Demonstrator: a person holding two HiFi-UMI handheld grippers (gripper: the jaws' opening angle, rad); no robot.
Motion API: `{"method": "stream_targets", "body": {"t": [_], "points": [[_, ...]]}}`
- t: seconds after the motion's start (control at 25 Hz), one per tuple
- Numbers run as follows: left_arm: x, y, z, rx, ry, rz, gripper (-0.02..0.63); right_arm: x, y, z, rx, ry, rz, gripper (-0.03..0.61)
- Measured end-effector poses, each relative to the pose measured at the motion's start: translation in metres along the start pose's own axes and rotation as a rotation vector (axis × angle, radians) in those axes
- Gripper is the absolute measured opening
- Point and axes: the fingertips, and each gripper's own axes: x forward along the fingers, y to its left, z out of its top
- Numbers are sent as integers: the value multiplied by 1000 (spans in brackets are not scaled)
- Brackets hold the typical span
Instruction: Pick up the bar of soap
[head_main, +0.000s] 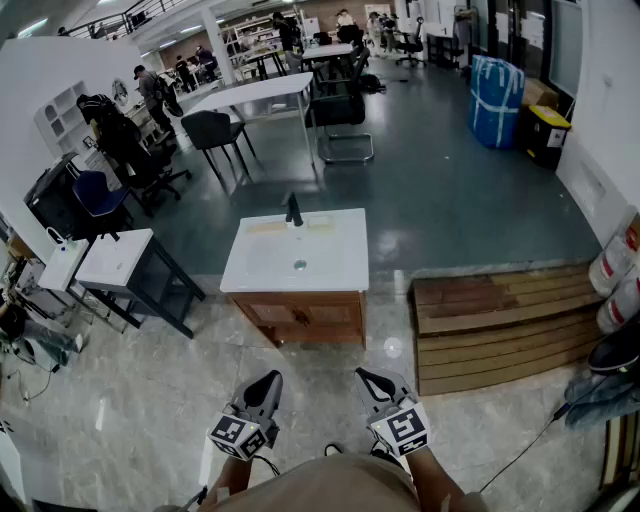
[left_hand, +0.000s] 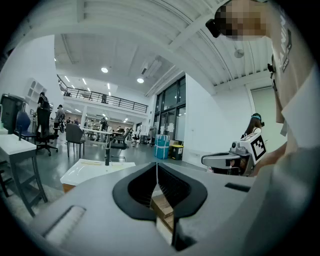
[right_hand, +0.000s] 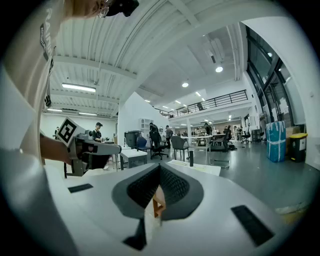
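A white sink vanity on a wooden cabinet stands in the middle of the head view, a step ahead of me. It carries a black faucet at its back edge. A pale flat bar lies on the rim left of the faucet; I cannot tell whether it is the soap. My left gripper and right gripper are held low and side by side, well short of the vanity. Both are shut with nothing between the jaws. The left gripper view shows shut jaws aimed past the vanity; the right gripper is likewise shut.
A wooden stepped platform lies right of the vanity. A small white table on black legs stands to its left. Office chairs, long tables and people fill the back. A blue bundle is at the far right, and a cable crosses the tiled floor.
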Motion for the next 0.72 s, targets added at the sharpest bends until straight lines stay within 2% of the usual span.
{"method": "stream_targets", "body": {"t": [0.28,0.44,0.56,0.72], "points": [[-17,38,-11,-33,-5,17,-8,36,21,8,-22,-11,25,3],[-23,52,-17,-55,-10,13,-8,44,22,7,-40,-13,-23,3],[-28,58,-35,-80,-3,-7,-8,45,31,-2,-48,13,-44,3],[-26,53,-54,-125,16,-48,-8,40,33,-28,9,85,-97,3]]}}
